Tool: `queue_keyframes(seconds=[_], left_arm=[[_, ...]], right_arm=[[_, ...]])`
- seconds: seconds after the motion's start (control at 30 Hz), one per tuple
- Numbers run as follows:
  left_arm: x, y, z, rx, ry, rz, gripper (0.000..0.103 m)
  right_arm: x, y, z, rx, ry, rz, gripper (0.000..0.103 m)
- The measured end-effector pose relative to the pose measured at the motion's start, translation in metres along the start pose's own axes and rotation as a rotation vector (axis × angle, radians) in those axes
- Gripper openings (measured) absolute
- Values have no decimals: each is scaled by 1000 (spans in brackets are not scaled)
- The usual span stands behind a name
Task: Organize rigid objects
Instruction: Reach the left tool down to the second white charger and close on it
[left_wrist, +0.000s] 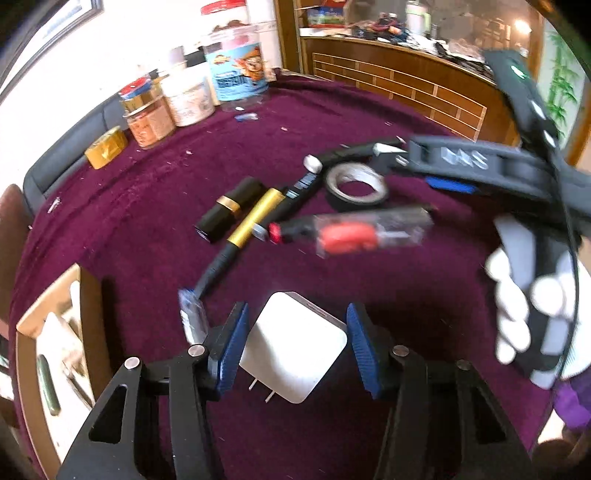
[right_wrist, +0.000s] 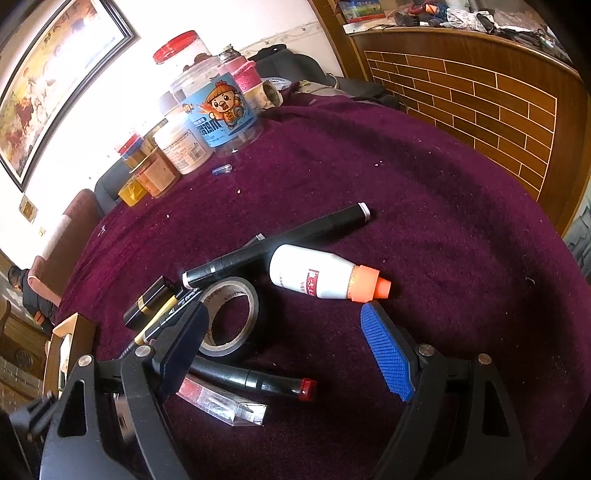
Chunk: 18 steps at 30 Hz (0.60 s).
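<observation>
In the left wrist view my left gripper is shut on a white charger plug, one blue pad against each side, its prongs pointing toward the camera. Beyond it on the purple cloth lie a black and gold lipstick, a gold pen, a clear case with a red part and a black tape roll. My right gripper hangs open over the tape roll, holding nothing. A white bottle with an orange cap and a long black marker lie just past it.
An open wooden box with several items inside stands at the table's left edge. Jars and tubs crowd the far left of the table. A white-gloved hand holds the right gripper. A brick-patterned wooden counter runs along the back right.
</observation>
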<state>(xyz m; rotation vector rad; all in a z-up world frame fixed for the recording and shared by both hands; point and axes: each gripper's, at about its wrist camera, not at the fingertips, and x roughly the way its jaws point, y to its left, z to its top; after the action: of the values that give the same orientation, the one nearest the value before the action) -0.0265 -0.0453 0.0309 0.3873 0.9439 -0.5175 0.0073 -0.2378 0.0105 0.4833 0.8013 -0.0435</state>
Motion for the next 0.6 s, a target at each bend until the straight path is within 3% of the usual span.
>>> queue_keyframes(seconds=[0.13,0.33,0.4,0.47,0.6], left_arm=[[16,-21,-1,65,-3,93,54],[-6,0,-4,-85,-52,15,45],[-26,8,-12,-138,-82,-11,36],[-46,17,-20,-188,-113,-57,12],[-92,44,-46,-305,-202,-94,8]], right_arm=[[-1,-3,0,7,-2,3,85],[0,-5,0,17,-4,8,85],[-1,-6,0,18,-5,8,85],[-1,-6,0,18,-6,7,85],[-1,-3,-1,4,-9,-7,85]])
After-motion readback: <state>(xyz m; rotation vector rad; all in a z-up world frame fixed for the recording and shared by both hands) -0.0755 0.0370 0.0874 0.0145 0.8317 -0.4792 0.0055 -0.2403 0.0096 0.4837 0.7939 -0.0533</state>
